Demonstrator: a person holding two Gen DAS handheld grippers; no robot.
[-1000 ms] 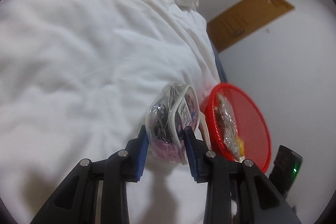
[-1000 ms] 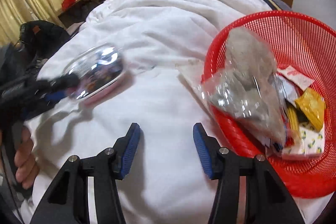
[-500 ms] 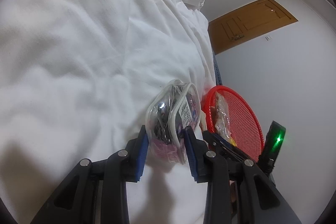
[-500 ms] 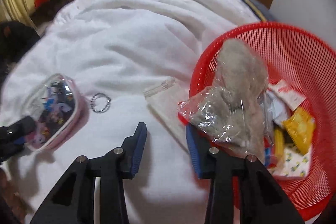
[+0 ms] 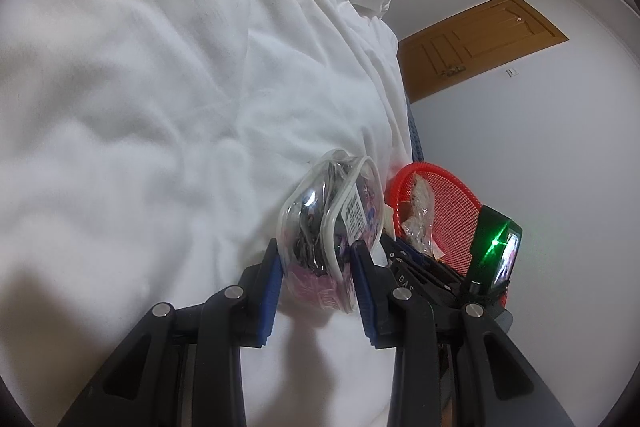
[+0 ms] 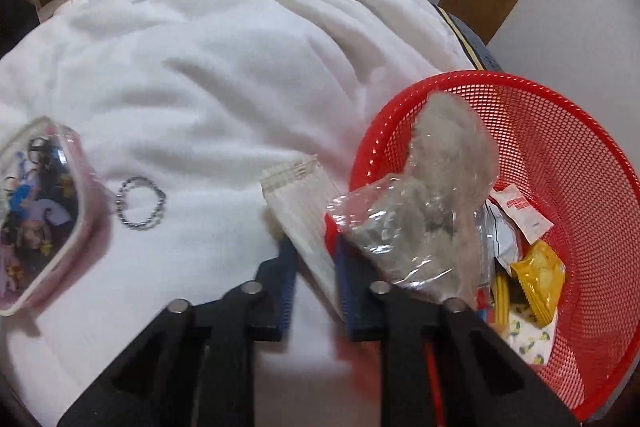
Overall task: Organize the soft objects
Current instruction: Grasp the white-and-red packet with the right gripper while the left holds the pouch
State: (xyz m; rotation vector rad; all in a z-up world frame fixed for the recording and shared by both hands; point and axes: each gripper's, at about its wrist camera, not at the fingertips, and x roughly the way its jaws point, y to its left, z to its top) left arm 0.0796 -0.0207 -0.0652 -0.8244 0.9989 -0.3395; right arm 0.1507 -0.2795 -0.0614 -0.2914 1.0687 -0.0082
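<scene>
My left gripper (image 5: 316, 247) is shut on a clear pouch (image 5: 332, 203) with pink trim and small trinkets inside, held just above the white duvet (image 5: 160, 107). In the right wrist view the same pouch (image 6: 36, 211) shows at the left edge. My right gripper (image 6: 316, 251) is closing, its blue pads on either side of a flat white packet (image 6: 298, 191) that lies against the rim of the red mesh basket (image 6: 580, 115). A grey plush in a clear bag (image 6: 440, 179) hangs over that rim.
A small bead ring (image 6: 140, 205) lies loose on the duvet (image 6: 240, 67) between pouch and packet. The basket (image 5: 452, 203) holds several snack sachets (image 6: 536, 275). A brown door (image 5: 476, 43) and white wall stand beyond the bed's edge.
My right gripper moved toward the basket, tipped down and narrowed from wide open onto the white packet. The left gripper kept the pouch and barely moved.
</scene>
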